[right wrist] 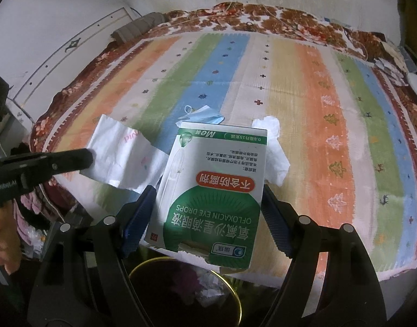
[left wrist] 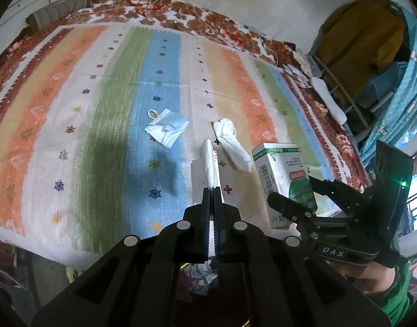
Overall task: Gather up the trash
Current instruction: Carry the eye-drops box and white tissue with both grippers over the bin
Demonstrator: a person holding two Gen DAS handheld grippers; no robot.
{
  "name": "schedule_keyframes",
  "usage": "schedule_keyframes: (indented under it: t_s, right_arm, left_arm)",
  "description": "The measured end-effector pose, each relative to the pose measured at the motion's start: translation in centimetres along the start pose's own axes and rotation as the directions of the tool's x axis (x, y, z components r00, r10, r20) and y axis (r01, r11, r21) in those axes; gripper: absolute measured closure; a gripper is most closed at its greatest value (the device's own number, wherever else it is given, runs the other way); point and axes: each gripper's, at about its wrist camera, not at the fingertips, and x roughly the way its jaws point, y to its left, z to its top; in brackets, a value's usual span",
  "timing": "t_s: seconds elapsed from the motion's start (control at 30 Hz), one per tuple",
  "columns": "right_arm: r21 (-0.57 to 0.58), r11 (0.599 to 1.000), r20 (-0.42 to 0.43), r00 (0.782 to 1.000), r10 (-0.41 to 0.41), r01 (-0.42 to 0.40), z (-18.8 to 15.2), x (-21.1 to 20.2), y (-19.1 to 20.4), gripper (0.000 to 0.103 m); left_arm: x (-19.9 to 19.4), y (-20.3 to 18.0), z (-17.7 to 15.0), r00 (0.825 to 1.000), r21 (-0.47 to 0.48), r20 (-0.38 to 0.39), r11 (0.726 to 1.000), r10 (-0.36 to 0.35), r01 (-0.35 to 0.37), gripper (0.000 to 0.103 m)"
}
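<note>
Two pieces in the tongs, two left on the bed

Left tongs (left wrist: 211, 190) were pressed together on a thin white paper wrapper (left wrist: 210, 160), pinched by its near edge, the sheet standing edge-on past the tips. In the right wrist view the same wrapper (right wrist: 121, 155) hung flat at 9 o'clock of the box. Judged light and limp; an edge pinch is enough, but it will flap.

Right tongs (right wrist: 207, 204) held the eye-drops box (right wrist: 214, 190) across its side walls, pads on both edges. Thin carton, likely near empty: light, stiff enough across the width, crushable if squeezed hard. Its near end looked torn.

Both sat at the near edge of the bed (left wrist: 105, 109).

On the striped cover:
- blue face mask (left wrist: 167, 128), around 11 o'clock of the left tongs; soft, flat, ear loop free. Take it by a fold or the loop.
- crumpled white tissue (left wrist: 231, 144), at 1 o'clock, just beside the box; soft, pinch anywhere.

Bin (right wrist: 235, 299), gold-rimmed, sat below the bed edge at 6 o'clock under both tongs. It held crumpled paper scraps (right wrist: 208, 291) and something dark I could not identify. Fill level unclear.
</note>
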Motion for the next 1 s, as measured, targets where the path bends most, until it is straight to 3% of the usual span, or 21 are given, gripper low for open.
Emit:
schedule_keyframes:
  t_s: [1.0]
  right_arm:
    - [-0.011,0.998,0.074,0.995,0.067,-0.066,-8.1,-7.0,0.9,0.031]
  left_arm:
    - [-4.2,-4.3,-7.8,0.997,0.112,0.057,0.993,-0.049,0.043,0.101]
